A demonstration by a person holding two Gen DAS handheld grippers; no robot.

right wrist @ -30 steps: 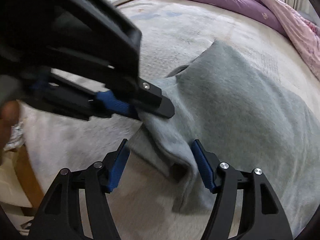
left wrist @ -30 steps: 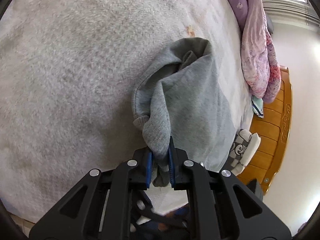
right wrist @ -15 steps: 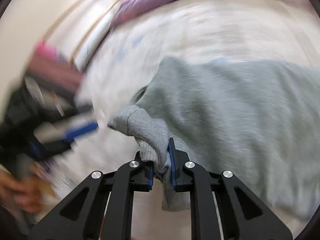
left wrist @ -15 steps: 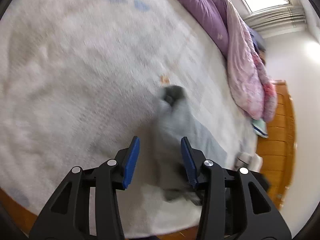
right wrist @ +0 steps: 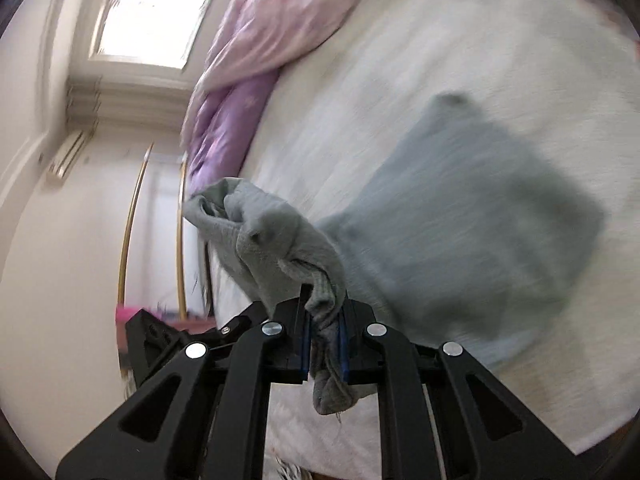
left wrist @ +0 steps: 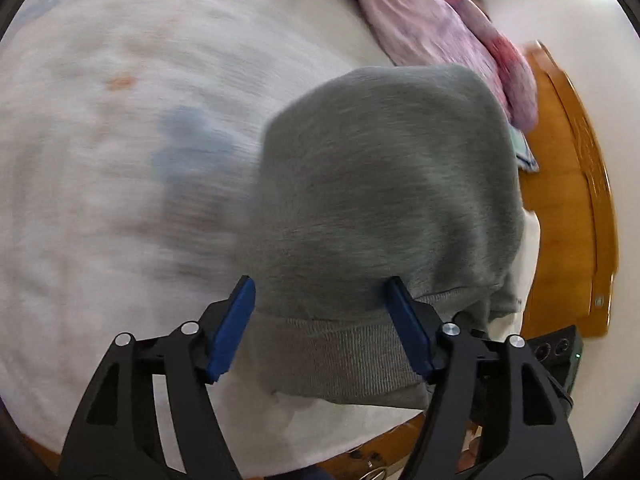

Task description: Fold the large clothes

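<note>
A grey sweatshirt point(left wrist: 384, 200) lies in a heap on the white bed cover point(left wrist: 120, 160), its ribbed hem point(left wrist: 332, 356) nearest me. My left gripper point(left wrist: 322, 308) is open, its blue pads either side of the hem, nothing clamped. In the right wrist view the sweatshirt point(right wrist: 472, 216) spreads over the bed, and my right gripper point(right wrist: 324, 320) is shut on a bunched cuff or edge of it point(right wrist: 276, 248), lifted above the bed. Both views are motion-blurred.
A pink and purple quilt point(left wrist: 440, 28) is piled along the far side of the bed, also in the right wrist view point(right wrist: 256, 52). A wooden bed frame point(left wrist: 568, 200) runs along the right. A window point(right wrist: 152, 8) and wall are beyond.
My left gripper let go of the sweatshirt and opened wide, now near its hem. My right gripper closed on the cloth and lifted it; both cameras swung.
</note>
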